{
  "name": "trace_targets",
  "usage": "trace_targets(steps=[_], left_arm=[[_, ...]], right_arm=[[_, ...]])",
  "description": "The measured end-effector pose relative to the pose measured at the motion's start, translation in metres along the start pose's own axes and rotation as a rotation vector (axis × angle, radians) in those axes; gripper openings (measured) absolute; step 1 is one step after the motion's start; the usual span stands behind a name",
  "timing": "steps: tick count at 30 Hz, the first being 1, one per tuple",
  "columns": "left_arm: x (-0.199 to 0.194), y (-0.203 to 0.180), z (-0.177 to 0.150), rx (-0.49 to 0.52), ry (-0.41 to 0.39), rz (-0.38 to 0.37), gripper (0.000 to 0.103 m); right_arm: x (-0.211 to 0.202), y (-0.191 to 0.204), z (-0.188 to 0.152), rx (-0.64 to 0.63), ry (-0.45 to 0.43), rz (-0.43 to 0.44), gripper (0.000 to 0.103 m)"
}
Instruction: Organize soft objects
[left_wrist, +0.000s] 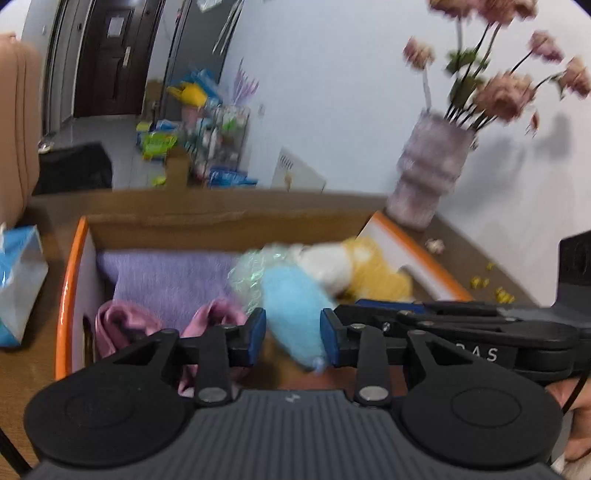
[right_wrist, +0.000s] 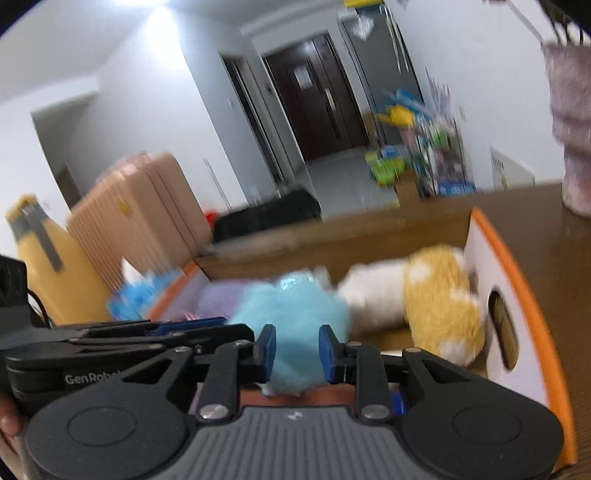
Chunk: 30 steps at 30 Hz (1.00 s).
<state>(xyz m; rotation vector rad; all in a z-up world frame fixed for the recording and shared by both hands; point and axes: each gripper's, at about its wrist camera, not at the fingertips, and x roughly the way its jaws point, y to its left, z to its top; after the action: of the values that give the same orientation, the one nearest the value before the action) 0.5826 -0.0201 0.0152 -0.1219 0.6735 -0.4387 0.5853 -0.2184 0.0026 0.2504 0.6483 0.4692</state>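
A light blue plush toy (left_wrist: 291, 314) with a shiny iridescent part sits between the blue pads of my left gripper (left_wrist: 293, 339), whose jaws press its sides. The same toy (right_wrist: 291, 325) is also between the pads of my right gripper (right_wrist: 297, 350). Both hold it over an orange-rimmed cardboard box (left_wrist: 70, 280). Inside the box lie a purple towel (left_wrist: 166, 280), a pink cloth (left_wrist: 122, 321) and a yellow and white plush (left_wrist: 365, 269), which also shows in the right wrist view (right_wrist: 436, 302).
A pale vase (left_wrist: 428, 166) with pink flowers stands on the brown table behind the box. A blue and white tissue pack (left_wrist: 18, 284) lies left of the box. A yellow bottle (right_wrist: 48, 266) and a tan suitcase (right_wrist: 147, 206) are at the left.
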Motion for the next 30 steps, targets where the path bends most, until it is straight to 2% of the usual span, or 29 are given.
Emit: trace_targets(steps=[2,4,7,12,16,21,23,25,27,28,29,30], left_arm=[[0.004,0.0,-0.007,0.05,-0.019,0.043,0.033],[0.004,0.0,-0.01,0.051,-0.015,0.028,0.033],[0.003,0.001,-0.014,0.042,-0.013,0.03,0.033],[-0.012,-0.002,-0.011,0.049,-0.03,0.043,0.034],[-0.043,-0.007,-0.002,0.067,-0.076,0.096,0.034],[-0.105,-0.02,0.004,0.09,-0.16,0.187,0.037],[-0.131,-0.025,0.002,0.094,-0.195,0.244,0.037],[-0.157,-0.031,-0.005,0.099,-0.242,0.288,0.047],[-0.18,-0.037,-0.017,0.084,-0.3,0.326,0.071],[-0.188,-0.039,-0.022,0.079,-0.331,0.344,0.079],[-0.198,-0.041,-0.029,0.078,-0.37,0.366,0.092],[-0.206,-0.045,-0.038,0.084,-0.409,0.393,0.099]], right_arm=[[0.007,0.001,-0.006,-0.027,0.001,-0.015,0.026],[0.013,0.004,-0.012,-0.043,0.022,-0.044,0.026],[0.012,0.009,-0.018,-0.039,0.029,-0.027,0.026],[-0.003,0.011,-0.011,-0.022,-0.011,-0.035,0.026],[-0.034,0.017,0.002,-0.053,-0.052,-0.074,0.026],[-0.093,0.036,0.017,-0.149,-0.108,-0.133,0.026],[-0.119,0.047,0.019,-0.202,-0.141,-0.181,0.036],[-0.145,0.058,0.018,-0.246,-0.184,-0.226,0.045],[-0.166,0.067,0.013,-0.288,-0.236,-0.274,0.057],[-0.178,0.072,0.007,-0.311,-0.276,-0.3,0.066],[-0.187,0.076,0.001,-0.334,-0.324,-0.322,0.078],[-0.195,0.079,-0.006,-0.35,-0.379,-0.338,0.084]])
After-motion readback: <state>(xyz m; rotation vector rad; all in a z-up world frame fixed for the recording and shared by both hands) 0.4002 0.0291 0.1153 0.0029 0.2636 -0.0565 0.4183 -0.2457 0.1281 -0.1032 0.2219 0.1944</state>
